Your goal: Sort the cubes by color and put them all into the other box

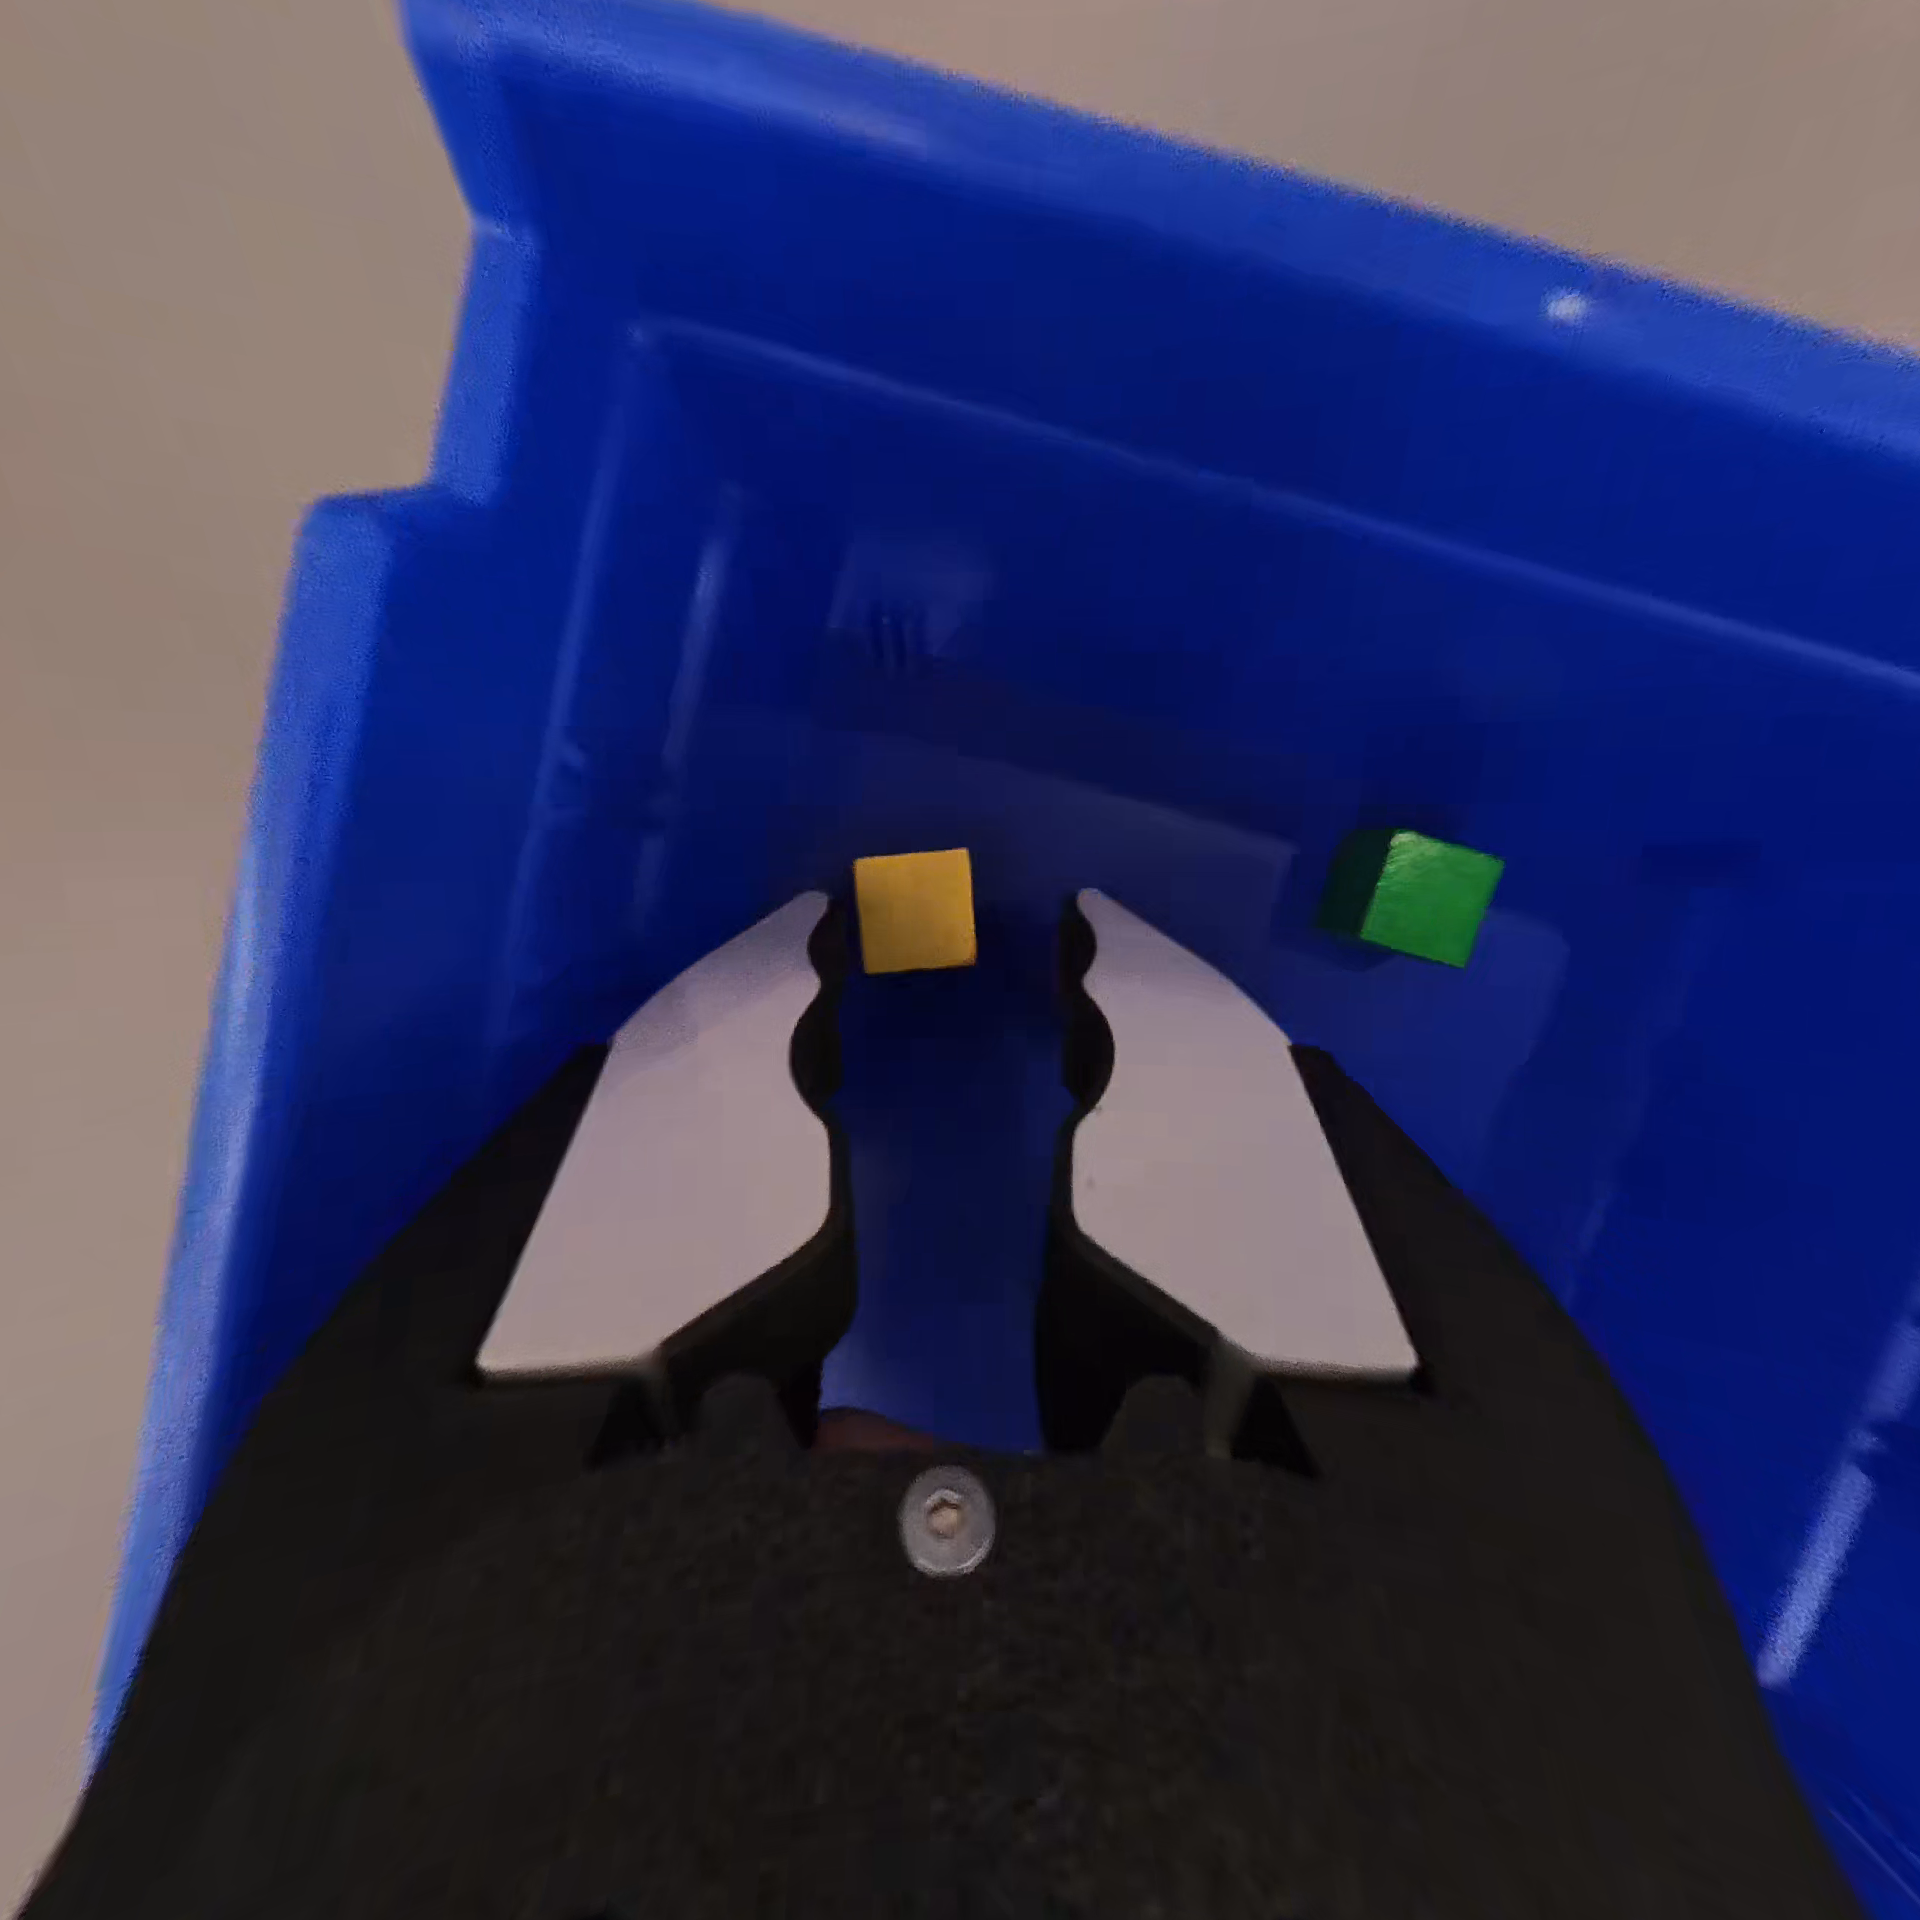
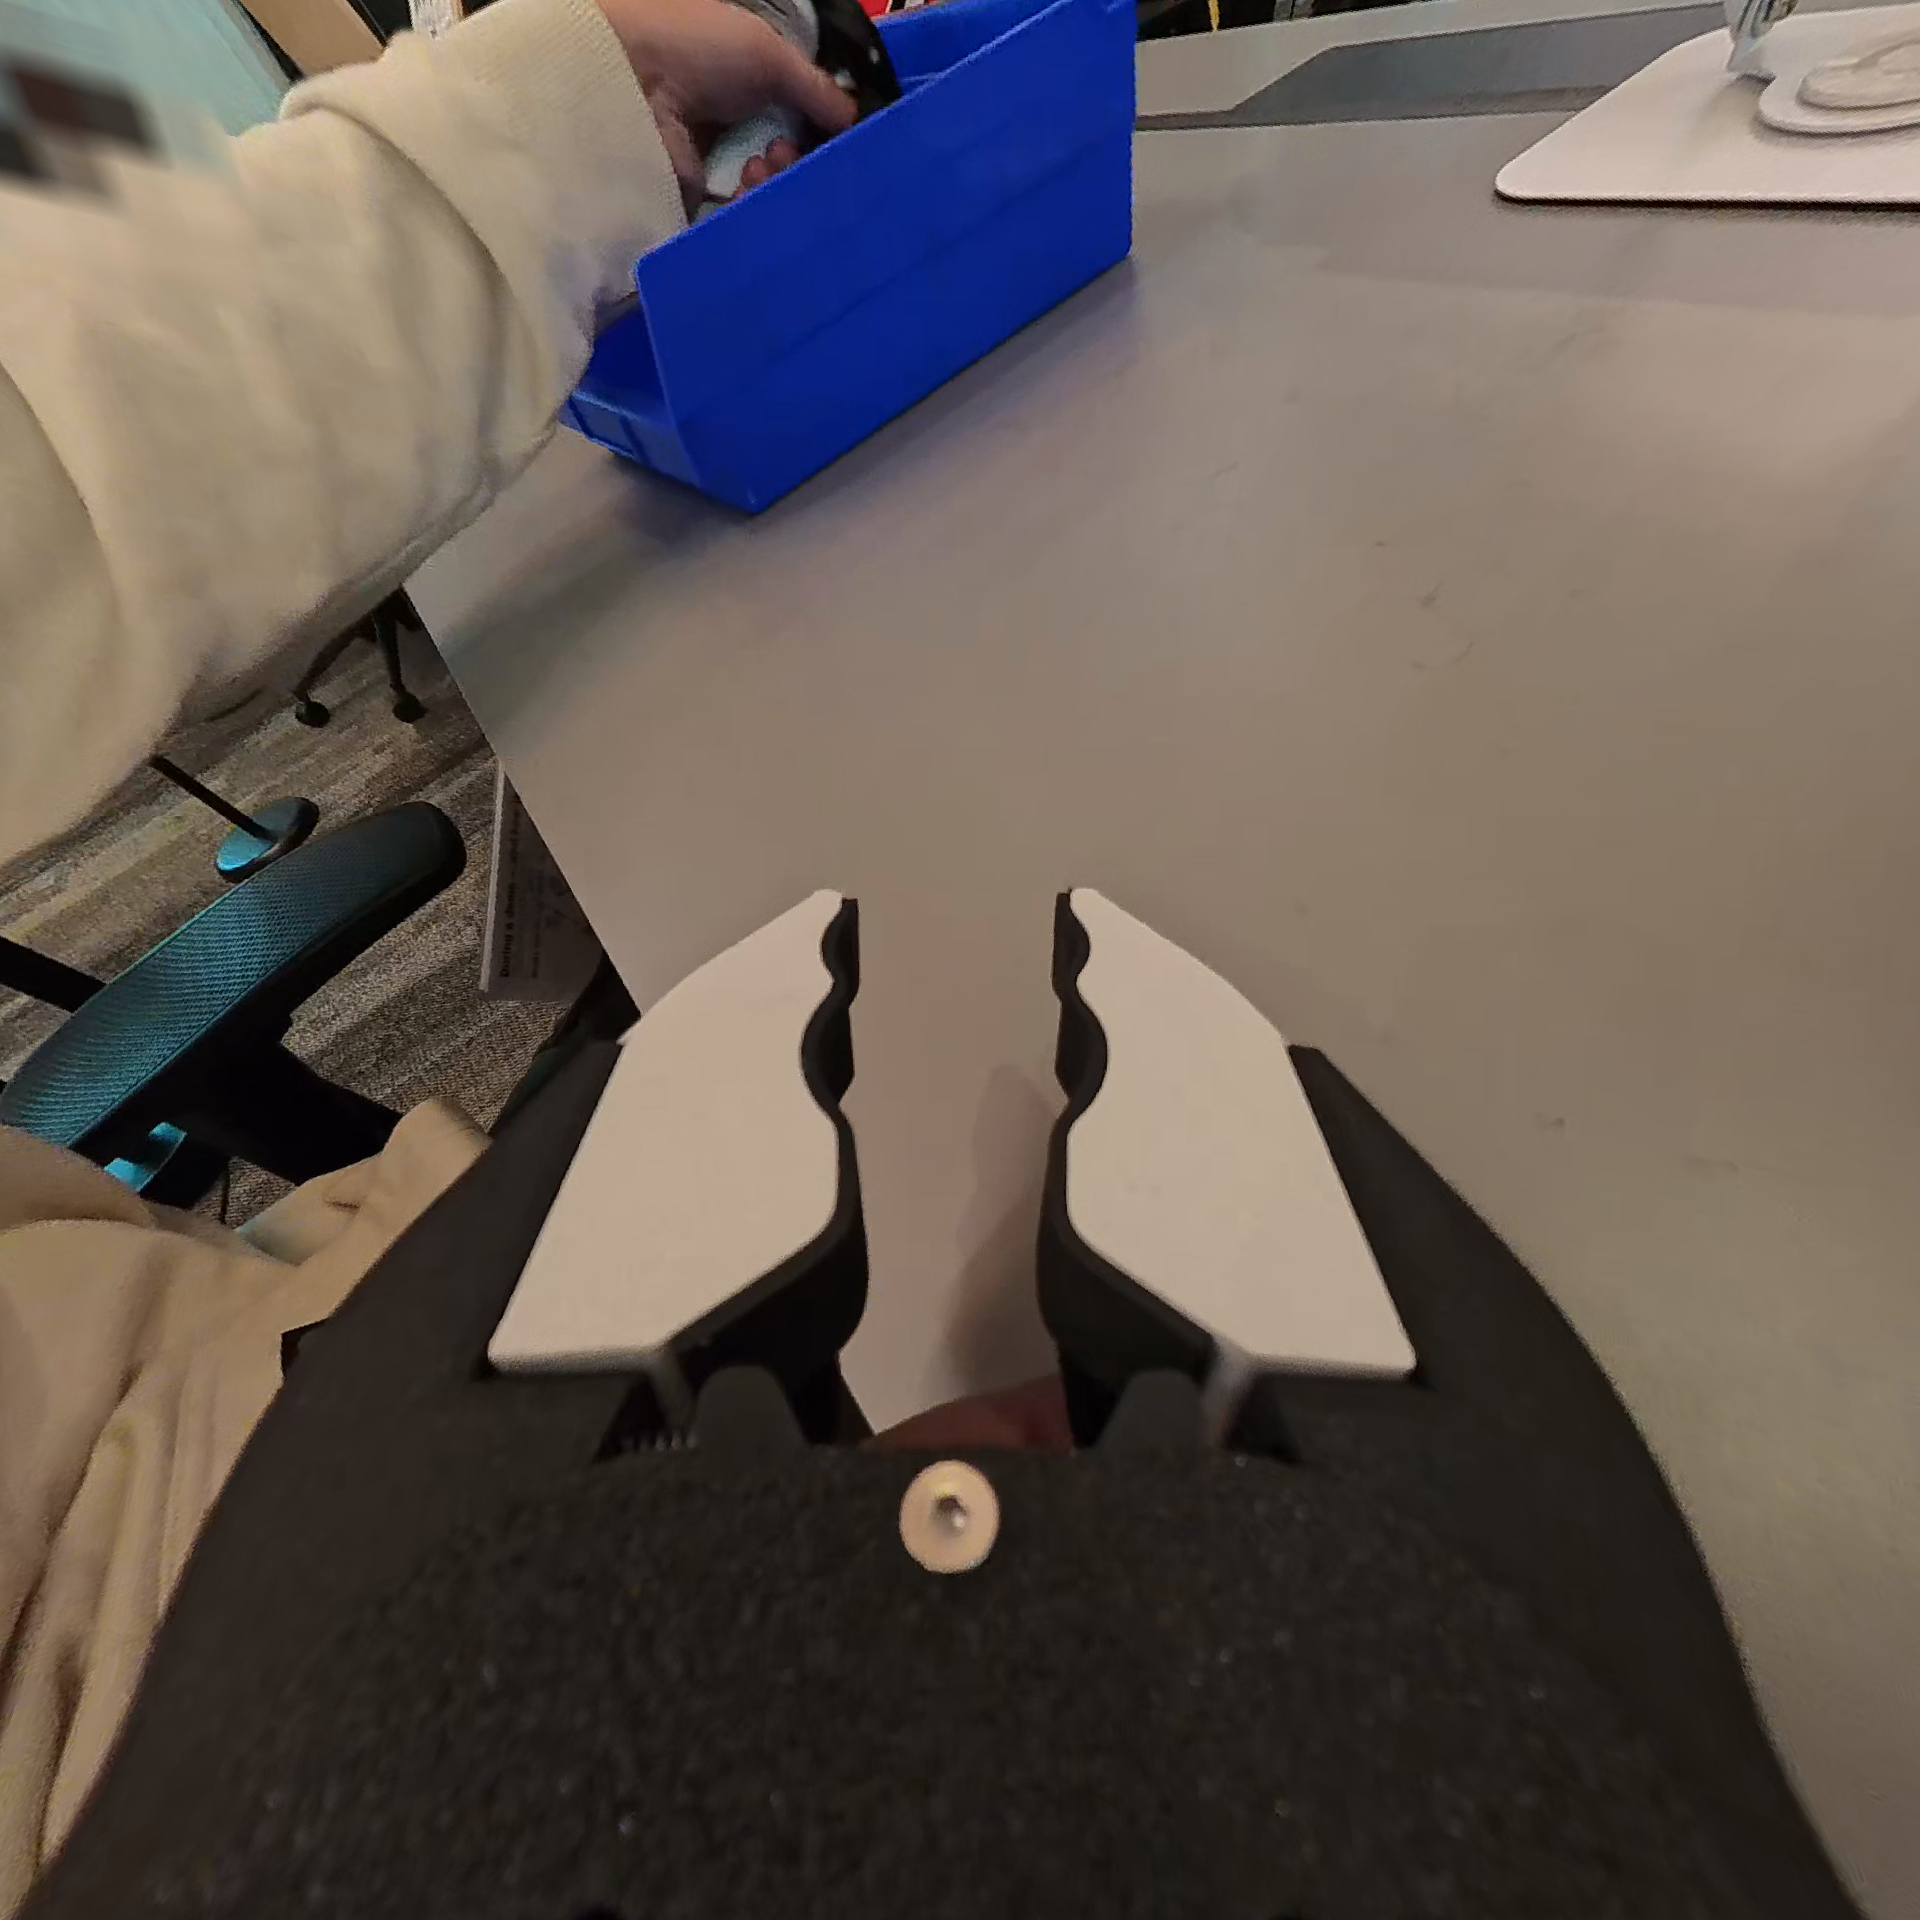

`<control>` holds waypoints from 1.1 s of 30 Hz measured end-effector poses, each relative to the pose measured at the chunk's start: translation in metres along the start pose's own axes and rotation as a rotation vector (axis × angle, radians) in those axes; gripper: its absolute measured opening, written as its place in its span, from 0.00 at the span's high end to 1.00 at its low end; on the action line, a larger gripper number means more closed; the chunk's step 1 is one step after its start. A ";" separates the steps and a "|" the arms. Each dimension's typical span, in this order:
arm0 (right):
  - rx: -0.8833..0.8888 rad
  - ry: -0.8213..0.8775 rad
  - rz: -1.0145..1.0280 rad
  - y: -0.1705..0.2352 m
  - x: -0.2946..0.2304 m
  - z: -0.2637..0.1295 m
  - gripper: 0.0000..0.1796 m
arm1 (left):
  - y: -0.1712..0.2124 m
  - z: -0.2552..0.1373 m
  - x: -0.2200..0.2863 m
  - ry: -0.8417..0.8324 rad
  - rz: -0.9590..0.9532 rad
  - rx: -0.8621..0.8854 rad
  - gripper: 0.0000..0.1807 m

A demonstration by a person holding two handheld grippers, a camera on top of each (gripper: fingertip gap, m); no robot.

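Fingers of the left tool (image 1: 951,909) are spread around a yellow cube (image 1: 914,910) inside the blue box (image 1: 1039,499); the right tool (image 2: 956,914) is held apart, empty, over the table (image 2: 1351,623).

My left gripper (image 1: 951,909) down inside bin (image 1: 1143,520), over its floor. One cube (image 1: 914,910) between my fingertips, nearer left one; second cube (image 1: 1418,900) on bin floor off to right, apart. My right gripper (image 2: 956,914) over table (image 2: 1351,623), bin (image 2: 883,291) far ahead-left, mat (image 2: 1662,156) far right corner.
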State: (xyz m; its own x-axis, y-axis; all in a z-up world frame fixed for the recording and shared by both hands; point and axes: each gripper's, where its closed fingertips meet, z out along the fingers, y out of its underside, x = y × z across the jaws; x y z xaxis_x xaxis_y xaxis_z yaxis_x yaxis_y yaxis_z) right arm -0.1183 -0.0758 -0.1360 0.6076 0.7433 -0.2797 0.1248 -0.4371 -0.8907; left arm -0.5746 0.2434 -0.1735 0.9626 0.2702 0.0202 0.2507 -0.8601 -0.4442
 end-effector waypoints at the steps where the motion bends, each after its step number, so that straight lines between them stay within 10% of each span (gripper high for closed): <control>1: -0.003 -0.002 -0.003 0.000 0.000 0.000 0.80 | 0.003 0.004 -0.001 -0.022 0.012 -0.016 0.78; 9: -0.013 0.000 -0.028 0.000 -0.002 -0.001 0.81 | 0.005 0.004 0.004 0.014 0.027 0.041 0.87; 16: 0.032 0.016 -0.013 -0.008 0.006 -0.008 0.82 | 0.019 -0.132 0.071 0.371 0.328 0.483 0.88; 23: 0.178 0.006 0.079 -0.034 0.020 -0.025 0.81 | 0.128 -0.204 0.101 0.542 0.640 0.807 0.88; 29: 0.216 -0.250 0.366 -0.051 0.005 -0.008 0.78 | 0.188 -0.237 0.147 0.850 0.818 0.899 0.88; 33: 0.268 -0.705 0.682 -0.098 -0.046 0.000 0.78 | 0.239 -0.291 0.209 1.097 1.077 1.107 0.88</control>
State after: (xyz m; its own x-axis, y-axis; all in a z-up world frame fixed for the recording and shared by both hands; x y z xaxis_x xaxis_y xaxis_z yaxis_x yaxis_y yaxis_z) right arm -0.1588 -0.0676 -0.0358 -0.1285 0.5451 -0.8285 -0.3083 -0.8159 -0.4891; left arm -0.2833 -0.0312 -0.0143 0.3852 -0.8598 -0.3353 -0.1598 0.2958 -0.9418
